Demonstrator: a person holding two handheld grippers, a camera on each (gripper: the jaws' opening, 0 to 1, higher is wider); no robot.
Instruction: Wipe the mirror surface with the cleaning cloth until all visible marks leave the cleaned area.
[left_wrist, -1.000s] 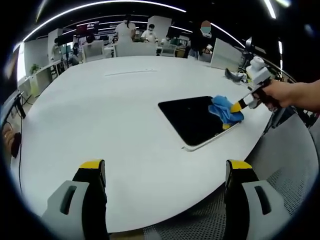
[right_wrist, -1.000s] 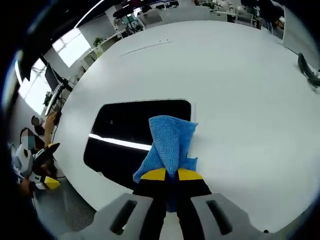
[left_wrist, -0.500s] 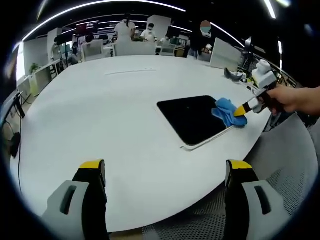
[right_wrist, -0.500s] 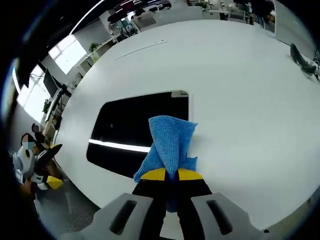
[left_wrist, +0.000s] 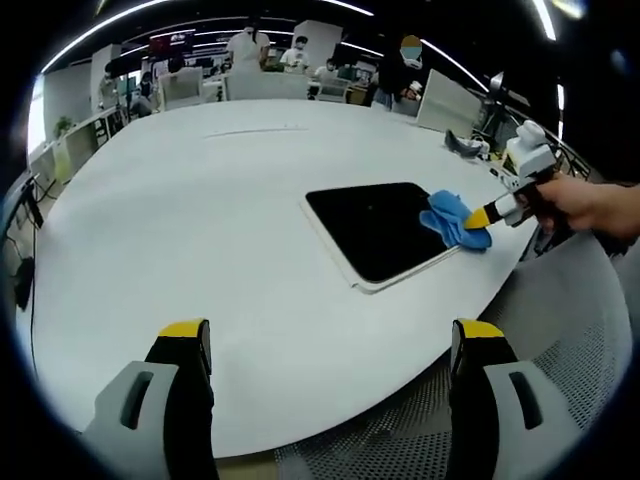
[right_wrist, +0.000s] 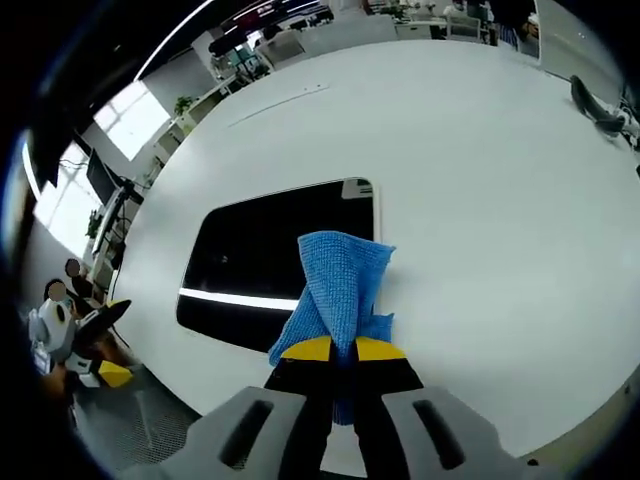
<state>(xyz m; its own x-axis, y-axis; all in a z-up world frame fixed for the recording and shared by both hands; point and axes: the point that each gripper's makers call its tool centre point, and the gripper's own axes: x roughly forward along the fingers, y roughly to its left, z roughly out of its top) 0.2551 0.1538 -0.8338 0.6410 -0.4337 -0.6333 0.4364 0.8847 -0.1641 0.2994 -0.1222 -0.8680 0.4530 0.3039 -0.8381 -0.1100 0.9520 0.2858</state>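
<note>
The right claw (right_wrist: 336, 349) is gripping the blue cloth (right_wrist: 340, 285) at the edge of the mirror (right_wrist: 275, 265), which is lying on the white worktop (right_wrist: 480, 200). The left claw (left_wrist: 330, 345) is hanging open, well apart. Likely risk: the cloth sliding off the rim, leaving marks unwiped.

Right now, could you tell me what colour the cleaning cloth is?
Blue; the cleaning cloth shows best in the right gripper view.

In my right gripper view, my cleaning cloth (right_wrist: 340, 290) covers the mirror's (right_wrist: 270, 270) right edge near the centre, and its lower end disappears between my closed right tongs (right_wrist: 335, 349). Any marks on the dark glass are too faint to tell. In my left gripper view, the people (left_wrist: 270, 55) at upper centre are too small to make out.
</note>
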